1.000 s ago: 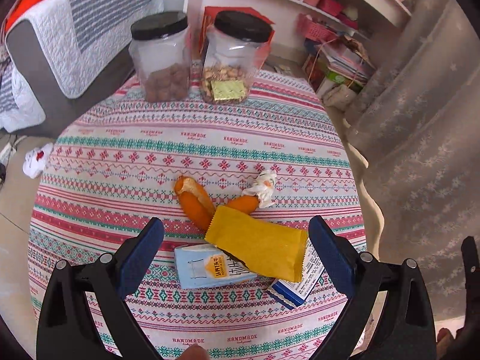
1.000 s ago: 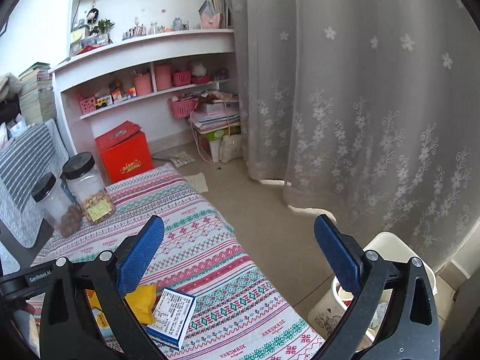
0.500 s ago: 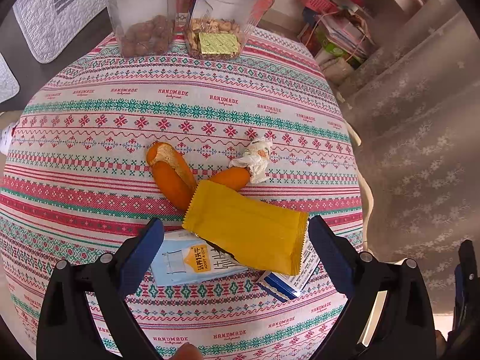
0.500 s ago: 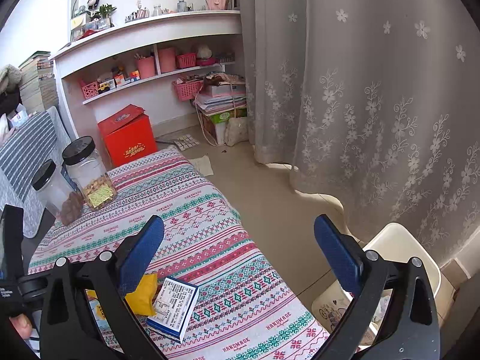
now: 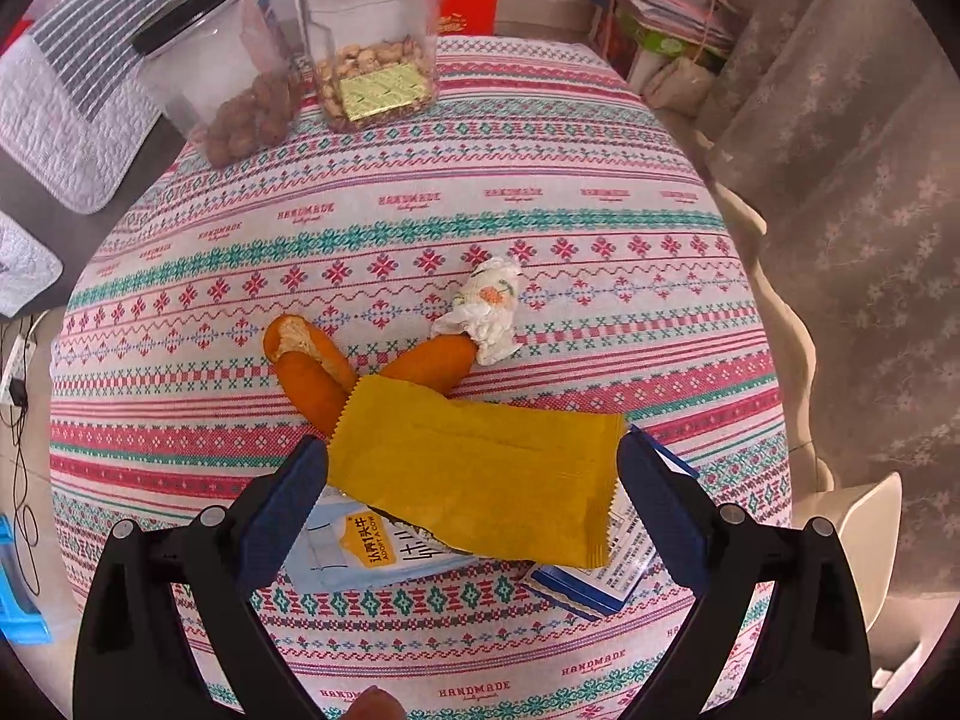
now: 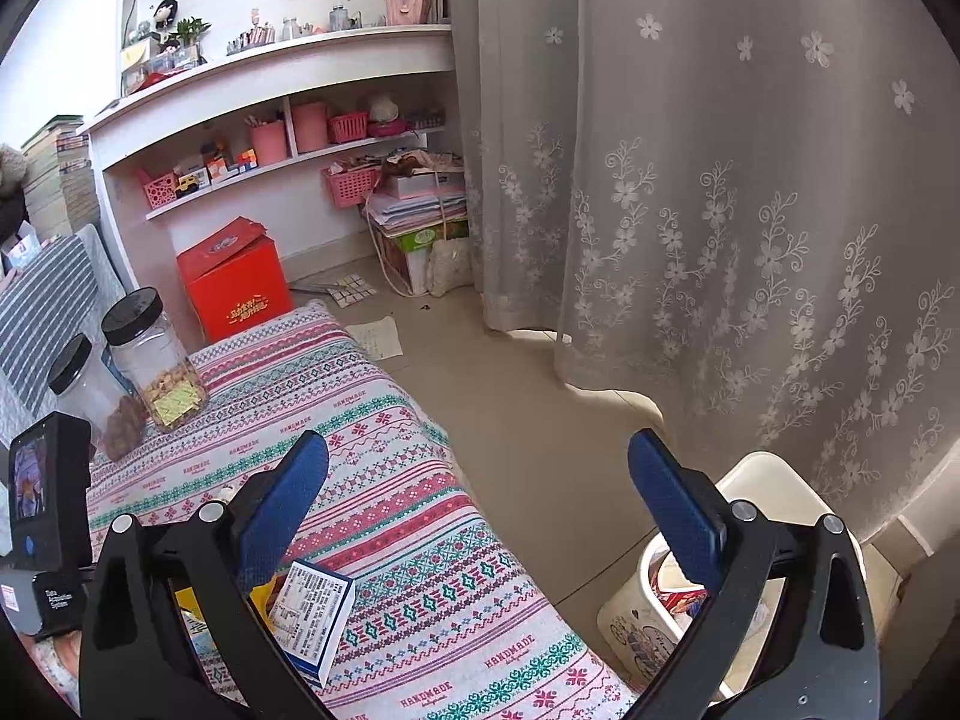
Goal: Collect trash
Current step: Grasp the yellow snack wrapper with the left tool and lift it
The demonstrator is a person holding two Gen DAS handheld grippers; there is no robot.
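Note:
A yellow snack wrapper (image 5: 480,474) lies on the patterned tablecloth (image 5: 420,222). Under it are a light blue milk carton (image 5: 360,552), a blue and white box (image 5: 606,564) and orange peels (image 5: 312,372). A crumpled tissue (image 5: 489,306) lies just beyond. My left gripper (image 5: 471,480) is open, its fingers at either end of the wrapper. My right gripper (image 6: 477,495) is open and empty, held over the table's right edge. The blue and white box also shows in the right wrist view (image 6: 312,618). A white trash bin (image 6: 672,594) with trash inside stands on the floor by the table.
Two clear jars with black lids, one of nuts (image 5: 372,42) and one of brown snacks (image 5: 222,84), stand at the table's far side. A red box (image 6: 234,288), shelves and a lace curtain (image 6: 720,180) lie beyond. A quilted sofa (image 5: 78,96) is at the left.
My left gripper has moved down and forward, so its open fingers now flank the yellow wrapper. The right gripper has drifted slightly, still open.

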